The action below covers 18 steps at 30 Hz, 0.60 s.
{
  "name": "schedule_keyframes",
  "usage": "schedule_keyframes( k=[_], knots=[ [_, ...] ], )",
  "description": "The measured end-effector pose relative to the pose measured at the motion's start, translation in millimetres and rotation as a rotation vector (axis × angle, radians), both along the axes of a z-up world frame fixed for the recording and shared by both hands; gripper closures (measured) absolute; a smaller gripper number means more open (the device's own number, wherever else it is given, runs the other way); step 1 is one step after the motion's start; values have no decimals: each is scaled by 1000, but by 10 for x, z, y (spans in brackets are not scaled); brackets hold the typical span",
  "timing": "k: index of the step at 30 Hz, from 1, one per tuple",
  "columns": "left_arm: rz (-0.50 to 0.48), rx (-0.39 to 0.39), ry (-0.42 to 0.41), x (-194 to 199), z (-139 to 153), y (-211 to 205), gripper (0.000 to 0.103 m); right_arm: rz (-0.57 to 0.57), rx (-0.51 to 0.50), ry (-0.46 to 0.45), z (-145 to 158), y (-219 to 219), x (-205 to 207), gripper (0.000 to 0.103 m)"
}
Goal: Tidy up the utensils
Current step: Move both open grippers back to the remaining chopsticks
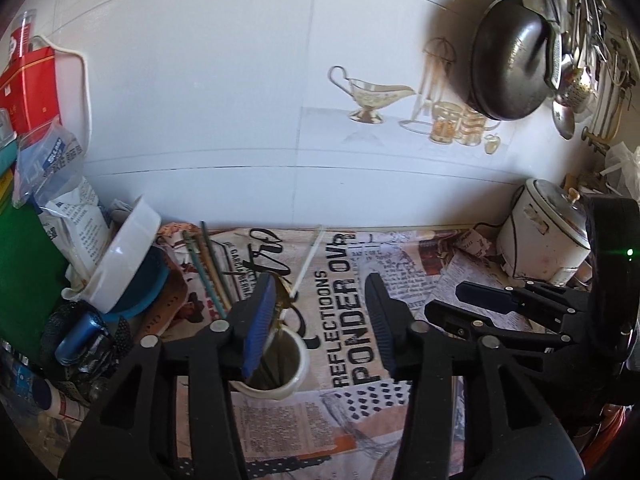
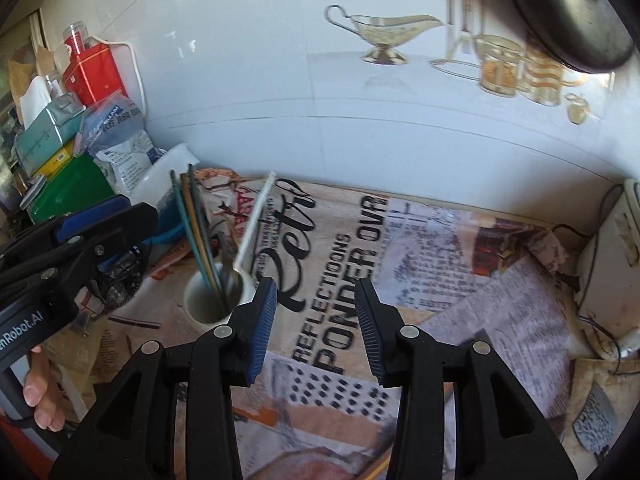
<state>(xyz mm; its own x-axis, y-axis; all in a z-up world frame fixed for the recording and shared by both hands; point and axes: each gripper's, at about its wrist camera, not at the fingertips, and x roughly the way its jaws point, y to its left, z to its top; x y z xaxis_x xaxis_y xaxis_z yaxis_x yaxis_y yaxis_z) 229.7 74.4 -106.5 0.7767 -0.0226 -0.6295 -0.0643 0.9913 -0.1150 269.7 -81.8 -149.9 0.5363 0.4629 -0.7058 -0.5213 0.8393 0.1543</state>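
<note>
A white cup (image 1: 294, 364) stands on the newspaper-covered counter and also shows in the right wrist view (image 2: 200, 296). Several chopsticks (image 2: 196, 228) and a white utensil (image 2: 254, 224) stand in it, leaning toward the wall. My left gripper (image 1: 320, 320) is open and empty, its left finger just over the cup's rim. My right gripper (image 2: 314, 324) is open and empty, just right of the cup. Each gripper shows in the other's view, the right one (image 1: 480, 304) and the left one (image 2: 92, 224).
A white bowl (image 1: 124, 256), a blue dish, packets and tins crowd the left side. A white rice cooker (image 1: 548, 236) stands at the right. A black pan (image 1: 508, 60) and metal utensils hang on the tiled wall. A cleaver blade (image 2: 596, 428) lies at the far right.
</note>
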Motion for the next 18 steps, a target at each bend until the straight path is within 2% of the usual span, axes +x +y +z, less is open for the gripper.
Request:
schedule_keyframes(
  k=[4, 8, 13, 18],
  knots=[
    [-23, -1, 15, 35, -67, -254, 47, -39, -21, 18, -94, -297, -1, 65],
    [-45, -8, 47, 96, -189, -486, 46, -78, -39, 50, -217, -577, 36, 65],
    [-68, -23, 113, 207, -430, -754, 45, -128, -68, 106, -463, -923, 99, 65],
    [-83, -24, 204, 309, -792, -1002, 45, -172, -105, 194, -815, -1207, 198, 65]
  ],
)
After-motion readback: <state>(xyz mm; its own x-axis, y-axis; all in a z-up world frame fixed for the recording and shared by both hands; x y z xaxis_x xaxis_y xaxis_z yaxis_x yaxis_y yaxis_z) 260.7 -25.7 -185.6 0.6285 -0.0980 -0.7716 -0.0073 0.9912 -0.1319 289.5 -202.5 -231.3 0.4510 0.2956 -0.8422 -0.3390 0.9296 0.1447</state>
